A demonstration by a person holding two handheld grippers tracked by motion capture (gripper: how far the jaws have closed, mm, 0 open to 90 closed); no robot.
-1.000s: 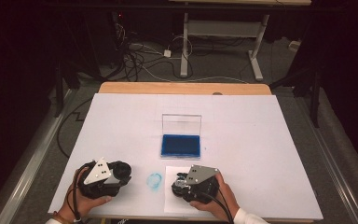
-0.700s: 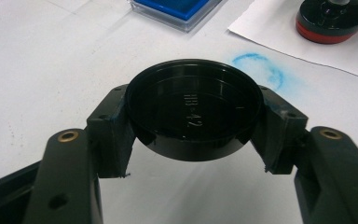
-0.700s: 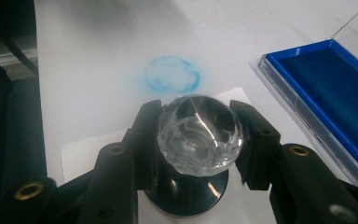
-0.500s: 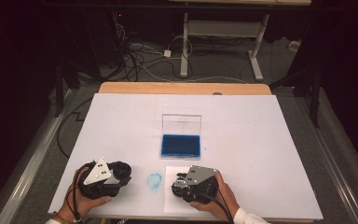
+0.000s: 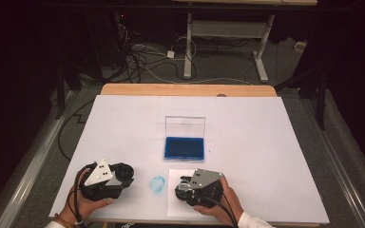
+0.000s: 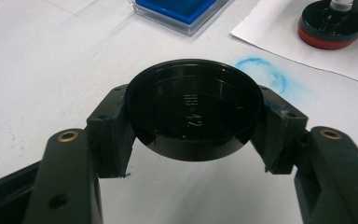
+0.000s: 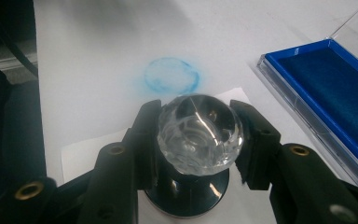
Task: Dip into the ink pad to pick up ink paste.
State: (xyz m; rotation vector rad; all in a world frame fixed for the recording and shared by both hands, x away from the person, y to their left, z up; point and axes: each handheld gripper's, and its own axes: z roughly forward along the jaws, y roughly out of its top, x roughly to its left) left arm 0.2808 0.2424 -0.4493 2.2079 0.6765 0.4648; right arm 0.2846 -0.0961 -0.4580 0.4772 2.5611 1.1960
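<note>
2 grippers, both loaded: your left gripper is clamped on the black round cap, held off the white table at your near left, and your right gripper is closed around the clear faceted knob of the round stamp. That stamp stands upright with its base on the sheet of paper at the near edge, just right of centre.

By the look of it, uncapping is done. The blue ink pad sits open in the middle of the table with its clear lid raised behind it, well apart from both grippers. 1 faint blue ring print lies on the bare table between your grippers, beside the paper. You cannot tell from these views whether the paper carries a print under the stamp; I'd judge lifting off, checking the mark and recapping are what is left.

Readable writing: raised characters inside the cap ending in "42"; the rest is too small to make out.
</note>
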